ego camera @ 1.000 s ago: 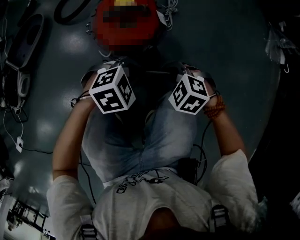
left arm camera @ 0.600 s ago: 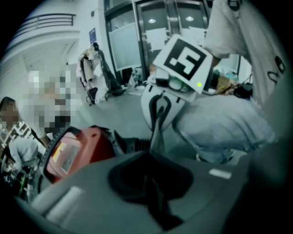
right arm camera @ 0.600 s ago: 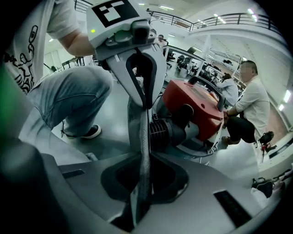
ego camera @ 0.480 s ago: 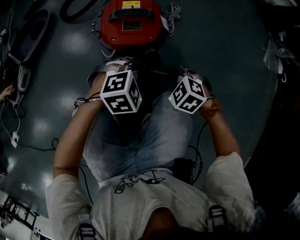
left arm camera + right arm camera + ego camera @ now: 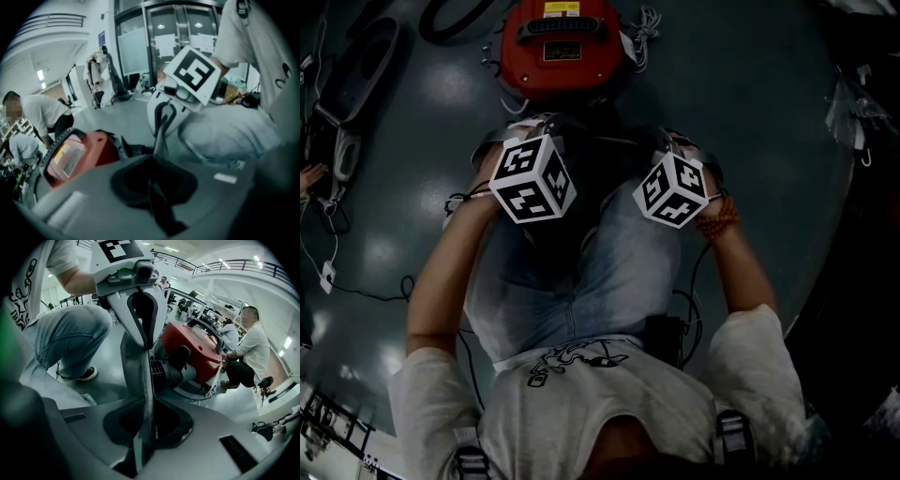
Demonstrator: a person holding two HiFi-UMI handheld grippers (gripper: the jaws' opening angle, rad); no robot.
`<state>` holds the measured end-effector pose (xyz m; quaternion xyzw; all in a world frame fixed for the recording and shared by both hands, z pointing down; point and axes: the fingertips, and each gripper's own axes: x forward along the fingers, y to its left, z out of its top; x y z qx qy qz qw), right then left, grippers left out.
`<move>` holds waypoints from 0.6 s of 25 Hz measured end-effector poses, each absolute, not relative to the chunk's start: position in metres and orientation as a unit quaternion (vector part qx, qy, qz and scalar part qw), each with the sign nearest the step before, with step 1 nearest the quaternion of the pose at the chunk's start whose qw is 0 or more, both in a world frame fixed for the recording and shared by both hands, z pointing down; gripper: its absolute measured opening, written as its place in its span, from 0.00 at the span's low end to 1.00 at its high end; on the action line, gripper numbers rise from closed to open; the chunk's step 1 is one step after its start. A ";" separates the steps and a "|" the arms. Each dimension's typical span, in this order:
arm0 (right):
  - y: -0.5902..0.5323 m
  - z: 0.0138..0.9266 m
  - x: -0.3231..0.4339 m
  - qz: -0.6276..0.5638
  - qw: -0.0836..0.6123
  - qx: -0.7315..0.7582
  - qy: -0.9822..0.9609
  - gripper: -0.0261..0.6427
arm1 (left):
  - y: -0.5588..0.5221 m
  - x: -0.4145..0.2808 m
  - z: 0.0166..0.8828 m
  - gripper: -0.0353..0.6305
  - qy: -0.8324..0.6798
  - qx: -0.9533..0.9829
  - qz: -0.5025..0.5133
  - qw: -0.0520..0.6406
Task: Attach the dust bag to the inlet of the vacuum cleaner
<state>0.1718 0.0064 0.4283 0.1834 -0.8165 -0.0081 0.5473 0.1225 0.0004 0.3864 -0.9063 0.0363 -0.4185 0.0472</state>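
Note:
The red vacuum cleaner [image 5: 561, 47] lies on the grey floor in front of the kneeling person. In the right gripper view its black round end [image 5: 166, 371] faces me. A thin grey dust bag [image 5: 139, 364] hangs stretched between both grippers. My right gripper [image 5: 145, 427] is shut on its lower edge. My left gripper [image 5: 143, 344] shows opposite, shut on the upper edge. In the left gripper view the right gripper [image 5: 161, 133] pinches the bag edge-on, and my left gripper [image 5: 152, 187] grips a dark strip of it. In the head view the bag is lost in the dark between the marker cubes.
A black hose [image 5: 450, 21] and a dark floor tool [image 5: 352, 70] lie at the top left, with thin cables [image 5: 328, 272] across the floor. The person's jeans-clad knees [image 5: 581, 272] sit just behind the grippers. Other people [image 5: 248, 350] crouch beside the vacuum.
Both grippers keep nearly the same places, still holding the bag. The left marker cube has tilted a little. A hand has come into view at the left edge.

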 end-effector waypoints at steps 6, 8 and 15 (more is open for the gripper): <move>-0.001 0.421 0.168 -0.027 0.544 0.197 -0.815 0.09 | 0.002 0.118 0.382 0.06 0.043 -0.912 -0.407 0.034; -0.005 0.416 0.163 -0.058 0.552 0.195 -0.809 0.09 | 0.006 0.110 0.388 0.06 0.048 -0.914 -0.403 0.015; -0.002 0.416 0.165 -0.050 0.538 0.215 -0.813 0.09 | -0.002 0.112 0.391 0.06 0.062 -0.910 -0.409 0.040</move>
